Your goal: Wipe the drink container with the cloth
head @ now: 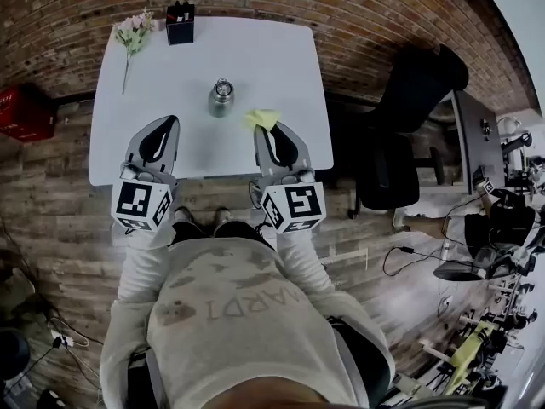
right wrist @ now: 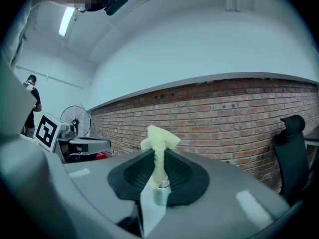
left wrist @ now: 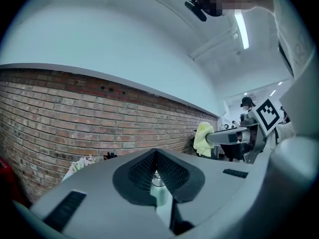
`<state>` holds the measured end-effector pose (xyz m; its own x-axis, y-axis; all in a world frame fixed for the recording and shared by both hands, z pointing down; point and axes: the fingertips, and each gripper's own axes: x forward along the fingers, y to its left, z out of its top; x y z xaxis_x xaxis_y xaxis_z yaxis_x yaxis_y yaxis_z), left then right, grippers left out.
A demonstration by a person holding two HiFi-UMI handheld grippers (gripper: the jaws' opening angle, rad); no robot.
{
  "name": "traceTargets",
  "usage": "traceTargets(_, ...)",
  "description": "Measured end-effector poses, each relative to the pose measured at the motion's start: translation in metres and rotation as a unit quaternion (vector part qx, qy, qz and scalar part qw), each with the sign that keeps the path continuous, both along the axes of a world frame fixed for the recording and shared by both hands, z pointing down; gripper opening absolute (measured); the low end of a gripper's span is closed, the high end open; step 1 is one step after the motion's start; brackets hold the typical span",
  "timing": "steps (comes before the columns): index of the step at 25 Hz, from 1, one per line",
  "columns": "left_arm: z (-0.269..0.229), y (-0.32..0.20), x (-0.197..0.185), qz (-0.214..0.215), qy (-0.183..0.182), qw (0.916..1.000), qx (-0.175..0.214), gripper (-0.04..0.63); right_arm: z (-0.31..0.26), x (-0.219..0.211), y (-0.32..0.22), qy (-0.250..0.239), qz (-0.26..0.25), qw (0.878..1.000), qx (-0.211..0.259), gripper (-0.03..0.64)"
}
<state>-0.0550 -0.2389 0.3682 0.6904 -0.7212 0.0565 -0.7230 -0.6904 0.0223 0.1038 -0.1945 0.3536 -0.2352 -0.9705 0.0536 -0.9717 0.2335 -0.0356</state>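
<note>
- A red case (head: 25, 113) sits on the wooden floor, well to the left of the drink container (head: 221, 98) and off the white table (head: 255, 58).
- A sprig of pale flowers (head: 132, 34) lies on the table's far left corner, left of the container and beyond it.
- The left gripper (left wrist: 156, 154) is over the table's near edge, left of the container and closer to the person, well apart from it. Its jaws are pressed together at the tips with nothing between them. The container shows beyond them through the slit lower down.
- A black box (head: 180, 22) stands at the table's far edge, beyond the container and slightly to its left.
- The drink container is a small metal flask standing upright near the middle of the table. Neither gripper touches it.
- The yellow cloth (head: 262, 119) is near the container, to its right and a little closer to the person. A strip of bare table shows between them.
- The right gripper (right wrist: 158, 156) is right of the container at the near edge. Its jaws pinch the cloth, which bunches up past the tips.
- A black office chair (head: 409, 118) stands on the floor, well to the right of the container.
</note>
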Motion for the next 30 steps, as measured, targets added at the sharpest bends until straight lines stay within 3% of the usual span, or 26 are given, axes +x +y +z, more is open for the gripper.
traceTargets(11, -0.015, 0.002, -0.014, 0.000, 0.009, 0.9999, 0.014, -0.002, -0.020, -0.003, 0.008, -0.003, 0.020, 0.999, 0.028, 0.072)
traceTargets(30, -0.021, -0.003, -0.021, 0.006, 0.025, 0.9995, 0.017, -0.002, -0.024, -0.007, 0.010, -0.006, 0.037, 0.999, 0.034, 0.072)
